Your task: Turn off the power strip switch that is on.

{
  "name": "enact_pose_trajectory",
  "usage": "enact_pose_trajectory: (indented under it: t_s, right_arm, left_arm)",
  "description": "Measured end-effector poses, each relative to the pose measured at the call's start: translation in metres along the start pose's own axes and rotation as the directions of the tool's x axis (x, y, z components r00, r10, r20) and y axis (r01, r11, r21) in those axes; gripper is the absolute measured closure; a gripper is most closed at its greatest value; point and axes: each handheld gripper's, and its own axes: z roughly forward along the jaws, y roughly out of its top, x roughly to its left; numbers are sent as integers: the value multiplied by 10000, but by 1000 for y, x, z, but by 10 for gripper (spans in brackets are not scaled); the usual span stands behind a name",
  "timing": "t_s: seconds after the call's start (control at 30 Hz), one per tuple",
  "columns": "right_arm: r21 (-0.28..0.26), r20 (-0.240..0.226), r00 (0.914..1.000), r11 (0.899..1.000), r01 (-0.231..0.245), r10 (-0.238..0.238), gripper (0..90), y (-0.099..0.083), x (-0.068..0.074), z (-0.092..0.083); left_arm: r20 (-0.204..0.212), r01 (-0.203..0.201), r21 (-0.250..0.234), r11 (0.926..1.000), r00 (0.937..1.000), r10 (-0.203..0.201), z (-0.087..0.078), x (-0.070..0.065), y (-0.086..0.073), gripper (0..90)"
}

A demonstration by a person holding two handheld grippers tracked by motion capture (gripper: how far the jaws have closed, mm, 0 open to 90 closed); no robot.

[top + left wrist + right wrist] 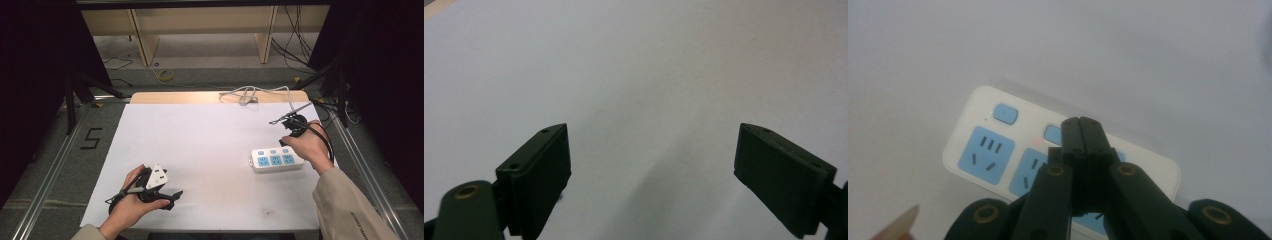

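White sheet [210, 150] over wooden table [175, 97], dark room; right gripper [1081, 122] jaws together above power strip [993, 150], red light visible there; left gripper [654, 165] jaws apart, empty

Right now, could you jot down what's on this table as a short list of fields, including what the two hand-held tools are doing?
Surface: white table
Main item: white power strip with blue sockets and blue buttons, lying flat at the right
Right gripper: jaws shut together, empty, tips over the power strip near its middle button
Left gripper: jaws wide open, empty, above bare table at the near left
Far edge: pale cable lying loose
Strip light: small red glow beside the middle button
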Motion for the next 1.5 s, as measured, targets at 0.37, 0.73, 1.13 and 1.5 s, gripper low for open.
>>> enact_pose_trajectory:
  t_s: [0.37, 0.73, 1.13, 1.5]
  right_arm:
    - [148, 15, 10000, 9999, 5, -5, 900, 5, 1, 6]
    - [289, 66, 10000, 9996, -16, 14, 900, 8, 1, 12]
    - [508, 77, 10000, 9987, -50, 46, 900, 11, 2, 19]
    - [672, 82, 10000, 9977, -21, 16, 900, 13, 3, 25]
  left_arm:
    - [14, -9, -20, 10000, 10000, 9, 0, 0, 0, 147]
    - [19, -42, -3, 10000, 10000, 42, 0, 0, 0, 147]
    - [24, -50, -10, 10000, 10000, 50, 0, 0, 0, 146]
    - [28, -60, -23, 10000, 10000, 60, 0, 0, 0, 146]
